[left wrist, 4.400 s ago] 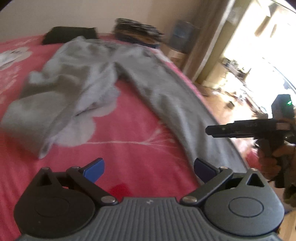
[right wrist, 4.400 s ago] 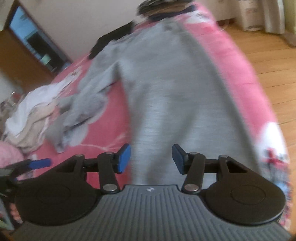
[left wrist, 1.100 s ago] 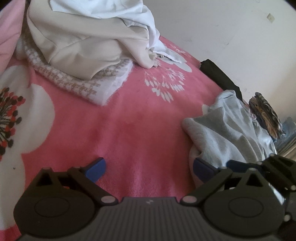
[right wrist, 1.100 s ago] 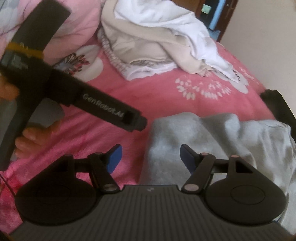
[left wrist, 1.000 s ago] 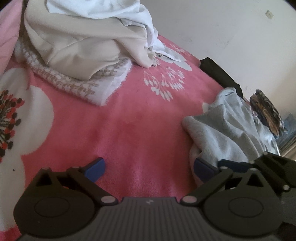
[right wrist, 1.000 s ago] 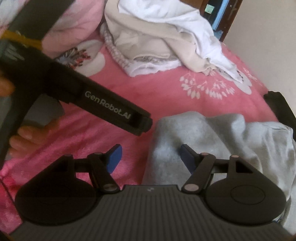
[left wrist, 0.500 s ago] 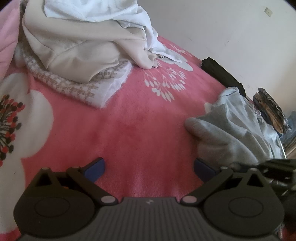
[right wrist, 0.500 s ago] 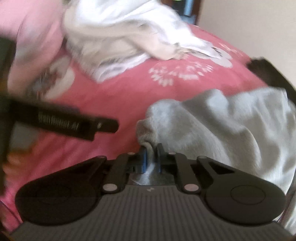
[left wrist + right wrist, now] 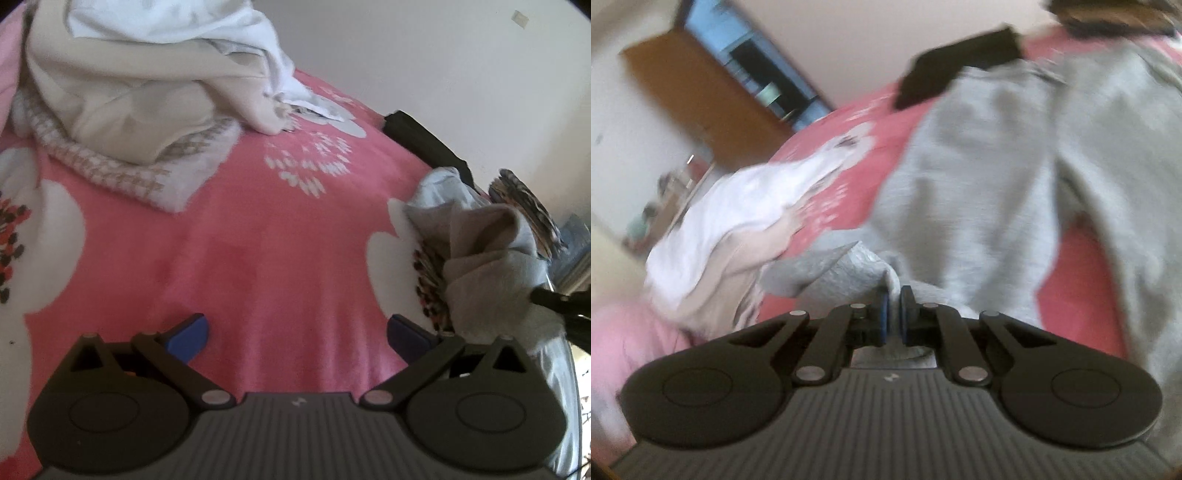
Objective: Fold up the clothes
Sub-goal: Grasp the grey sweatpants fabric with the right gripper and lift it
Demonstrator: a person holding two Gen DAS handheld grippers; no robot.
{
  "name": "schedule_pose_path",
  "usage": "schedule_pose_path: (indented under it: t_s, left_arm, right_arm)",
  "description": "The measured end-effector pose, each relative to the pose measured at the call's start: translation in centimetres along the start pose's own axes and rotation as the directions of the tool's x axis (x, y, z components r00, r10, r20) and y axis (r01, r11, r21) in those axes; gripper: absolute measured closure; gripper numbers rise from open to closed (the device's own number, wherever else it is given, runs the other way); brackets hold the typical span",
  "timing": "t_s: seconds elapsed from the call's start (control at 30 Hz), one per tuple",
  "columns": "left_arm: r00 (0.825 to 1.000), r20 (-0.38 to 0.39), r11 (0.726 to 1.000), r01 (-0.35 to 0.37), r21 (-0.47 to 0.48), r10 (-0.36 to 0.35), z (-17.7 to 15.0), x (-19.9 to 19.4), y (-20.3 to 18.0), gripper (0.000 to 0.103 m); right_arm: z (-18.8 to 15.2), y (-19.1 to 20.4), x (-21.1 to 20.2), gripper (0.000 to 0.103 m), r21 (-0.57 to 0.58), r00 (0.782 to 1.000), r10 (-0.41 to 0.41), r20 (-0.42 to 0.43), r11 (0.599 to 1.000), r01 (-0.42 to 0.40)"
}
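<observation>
Right gripper [image 9: 893, 314] is pinching the cuff of the soft grey sweatpants [image 9: 997, 177], legs trailing away across the pink floral bedspread [image 9: 258, 240]. Left gripper [image 9: 295, 332] is hovering spread and empty, pants lying off its right side.

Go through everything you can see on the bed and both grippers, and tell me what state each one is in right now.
Right gripper: shut on the grey trousers' hem.
Left gripper: open, empty, above the pink blanket.
Grey trousers: unfolded, one leg end lifted and bunched.
White and beige clothes pile: heaped, unfolded.
Black garment: lying flat by the wall.
</observation>
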State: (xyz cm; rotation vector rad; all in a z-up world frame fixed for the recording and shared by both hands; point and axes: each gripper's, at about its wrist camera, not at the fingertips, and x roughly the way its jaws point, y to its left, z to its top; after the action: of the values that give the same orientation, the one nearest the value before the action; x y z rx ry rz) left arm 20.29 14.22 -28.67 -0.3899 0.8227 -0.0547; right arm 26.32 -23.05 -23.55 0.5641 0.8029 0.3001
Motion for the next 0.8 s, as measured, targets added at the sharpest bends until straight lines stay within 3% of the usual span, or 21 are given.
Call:
schedule_pose_path:
  t_s: [0.27,0.53,0.63,0.8]
  left_arm:
    - [0.999,0.013,0.992,0.041,0.122,-0.043,-0.1,0.2,-3.2,0.001]
    - [0.994,0.002,0.954,0.108,0.28,-0.113,-0.4,1.8,-7.9,0.004]
    - [0.993,-0.007,0.933,0.11,0.342,-0.114,-0.9,2.9,-9.6,0.006]
    - [0.992,0.0,0.891,0.113,0.44,-0.126,-1.7,4.5,-11.9,0.009]
  right_arm:
    - [0.6,-5.2,0.3,0.098,0.16,0.989,-0.116,0.095,0.982,0.1]
    - [1.4,-8.7,-1.7,0.098,0.194,0.949,-0.294,0.113,0.943,0.27]
    - [1.4,-9.2,-2.9,0.095,0.204,0.946,-0.294,0.137,0.943,0.264]
    - [2.1,-7.4,-5.5,0.094,0.102,0.953,-0.235,0.191,0.97,0.219]
